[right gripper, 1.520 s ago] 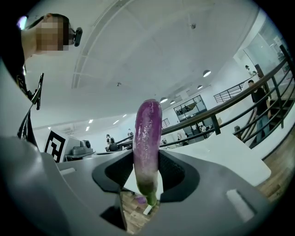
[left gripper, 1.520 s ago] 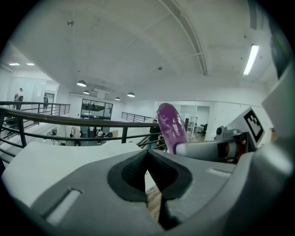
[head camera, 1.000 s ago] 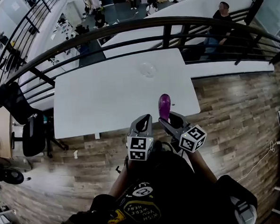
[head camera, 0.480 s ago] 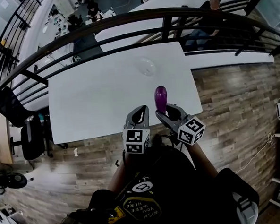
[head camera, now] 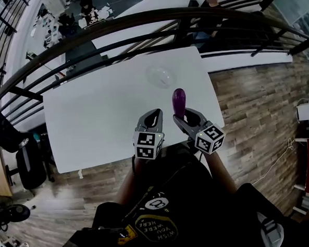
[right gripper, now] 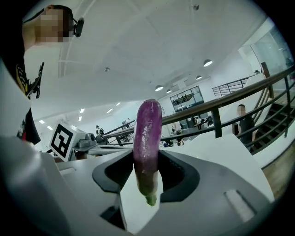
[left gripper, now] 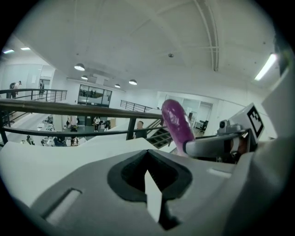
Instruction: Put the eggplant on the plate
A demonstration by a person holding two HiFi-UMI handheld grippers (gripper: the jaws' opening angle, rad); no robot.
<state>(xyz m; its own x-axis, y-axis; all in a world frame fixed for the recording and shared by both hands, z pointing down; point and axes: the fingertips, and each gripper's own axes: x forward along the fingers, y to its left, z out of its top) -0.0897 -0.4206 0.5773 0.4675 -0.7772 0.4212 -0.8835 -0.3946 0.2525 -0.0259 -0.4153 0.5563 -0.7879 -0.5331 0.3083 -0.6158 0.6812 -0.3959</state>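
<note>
A purple eggplant [head camera: 178,100] stands upright with its green stem end down, and my right gripper [head camera: 183,116] is shut on its lower part. In the right gripper view the eggplant [right gripper: 147,138] rises between the two jaws of the right gripper [right gripper: 147,177]. A clear plate [head camera: 159,75] lies on the white table [head camera: 91,119], a short way beyond the eggplant's tip. My left gripper [head camera: 153,117] hovers beside the right one, shut with nothing in it. In the left gripper view its tips [left gripper: 147,154] meet, and the eggplant [left gripper: 177,126] shows to the right.
A dark metal railing [head camera: 138,22] runs behind the table's far edge, over a lower floor where people sit. Wooden floor [head camera: 252,104] lies right of the table. Office chairs [head camera: 29,159] stand at the left.
Both grippers have moved forward from the near edge to over the table. The eggplant has travelled with the right gripper, closer to the plate.
</note>
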